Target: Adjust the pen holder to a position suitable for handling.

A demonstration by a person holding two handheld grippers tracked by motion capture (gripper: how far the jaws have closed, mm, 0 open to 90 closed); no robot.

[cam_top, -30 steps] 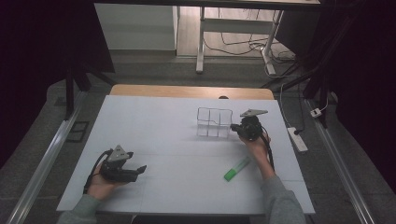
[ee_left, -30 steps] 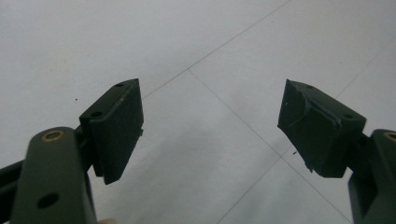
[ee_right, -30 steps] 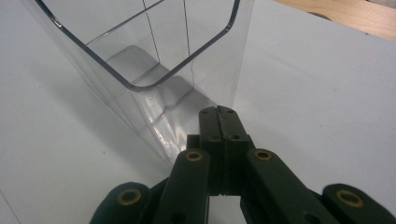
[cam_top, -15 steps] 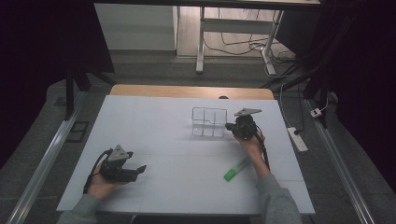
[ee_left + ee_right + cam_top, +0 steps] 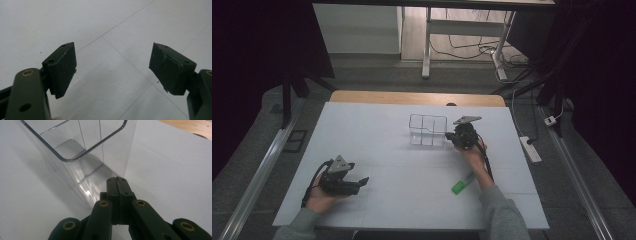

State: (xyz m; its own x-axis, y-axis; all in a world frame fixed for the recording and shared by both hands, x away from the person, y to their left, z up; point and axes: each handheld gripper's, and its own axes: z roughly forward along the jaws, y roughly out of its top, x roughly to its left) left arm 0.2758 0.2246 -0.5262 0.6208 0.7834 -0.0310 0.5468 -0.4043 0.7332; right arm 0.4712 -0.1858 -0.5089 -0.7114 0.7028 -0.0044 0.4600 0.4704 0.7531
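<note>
On the far middle of the white table top (image 5: 387,150) stood a clear plastic organiser (image 5: 427,130), upright, open at the top and split by thin inner walls into compartments; all of them looked empty in the high view. In the right gripper view the same organiser (image 5: 82,157) rose directly ahead of the jaws, its rounded rim and a see-through side wall close in front. The right gripper (image 5: 456,138) sat at the organiser's right side, its fingers pressed flat together with nothing between them; in its own view the right gripper (image 5: 117,179) had its closed tips against the lower wall of the organiser, or just short of it; actual contact could not be told. A green marker (image 5: 462,184) lay flat on the table nearer the person, beside the right forearm and well apart from the organiser. The left gripper (image 5: 361,182) rested low at the near left of the table, far from the organiser; in its own view the left gripper (image 5: 112,67) showed its fingers spread wide over bare table, holding nothing.
</note>
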